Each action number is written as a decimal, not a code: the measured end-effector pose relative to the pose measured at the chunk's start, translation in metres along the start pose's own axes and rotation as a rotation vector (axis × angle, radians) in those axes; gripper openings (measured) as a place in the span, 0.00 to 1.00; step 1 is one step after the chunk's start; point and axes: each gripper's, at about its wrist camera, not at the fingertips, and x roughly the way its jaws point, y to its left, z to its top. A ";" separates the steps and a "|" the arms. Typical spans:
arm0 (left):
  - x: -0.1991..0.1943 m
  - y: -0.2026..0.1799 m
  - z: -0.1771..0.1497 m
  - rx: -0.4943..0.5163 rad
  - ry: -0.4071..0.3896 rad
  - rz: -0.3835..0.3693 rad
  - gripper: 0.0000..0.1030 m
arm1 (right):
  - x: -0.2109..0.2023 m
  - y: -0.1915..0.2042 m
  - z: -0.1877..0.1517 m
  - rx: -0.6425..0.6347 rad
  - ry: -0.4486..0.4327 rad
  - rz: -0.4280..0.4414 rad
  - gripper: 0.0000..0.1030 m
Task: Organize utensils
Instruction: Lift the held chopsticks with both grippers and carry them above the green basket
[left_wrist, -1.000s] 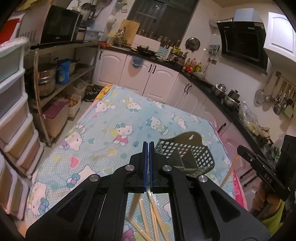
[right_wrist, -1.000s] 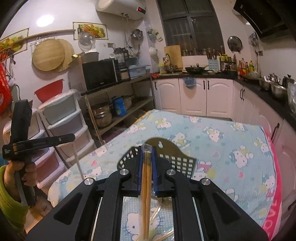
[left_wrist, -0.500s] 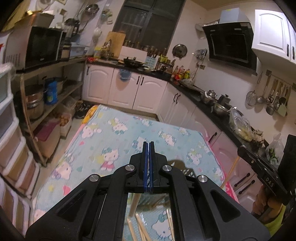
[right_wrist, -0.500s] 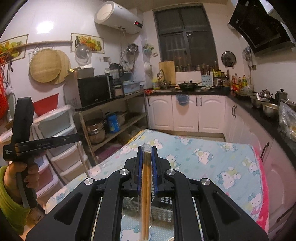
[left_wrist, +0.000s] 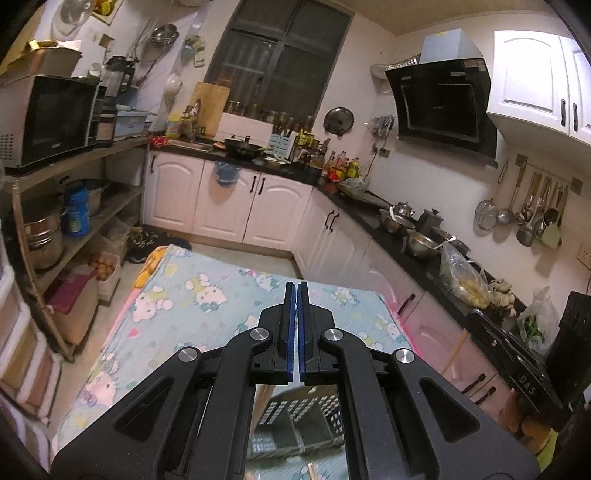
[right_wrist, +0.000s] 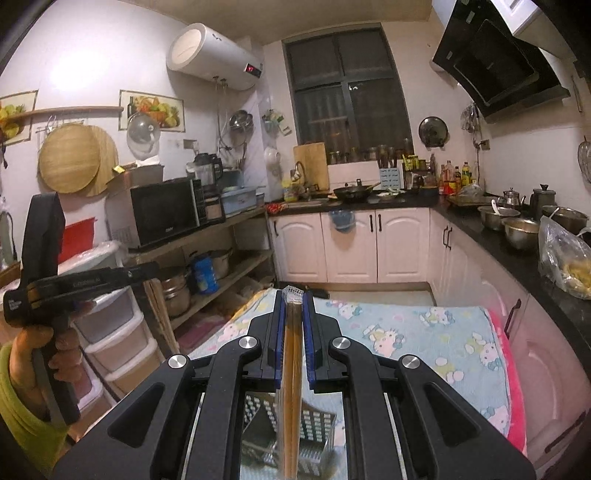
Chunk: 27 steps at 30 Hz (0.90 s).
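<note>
- Both grippers have lifted and tilted up since a second ago: the mesh basket (left_wrist: 295, 424), once ahead of the fingers, now shows only low beneath them.
- Left gripper (left_wrist: 296, 328): jaws pressed nearly together, nothing between them.
- Loose chopsticks (left_wrist: 312, 470) lie on the cartoon-print cloth (left_wrist: 177, 314) just near the basket; its contents cannot be told.
- Right gripper (right_wrist: 293, 336): clamped on a chopstick pair (right_wrist: 291, 387), upright above the basket.

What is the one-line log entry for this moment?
right gripper: shut on chopsticks | left gripper: shut | basket: below chopsticks
</note>
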 end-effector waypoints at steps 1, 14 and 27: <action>0.004 -0.001 0.000 -0.001 0.000 -0.009 0.00 | 0.002 -0.001 0.003 0.000 -0.004 -0.002 0.09; 0.042 0.006 -0.003 -0.073 0.045 -0.063 0.00 | 0.057 -0.021 -0.008 0.058 -0.001 -0.033 0.09; 0.034 -0.017 0.016 0.004 0.027 -0.091 0.00 | 0.083 -0.033 -0.025 0.080 0.045 -0.037 0.09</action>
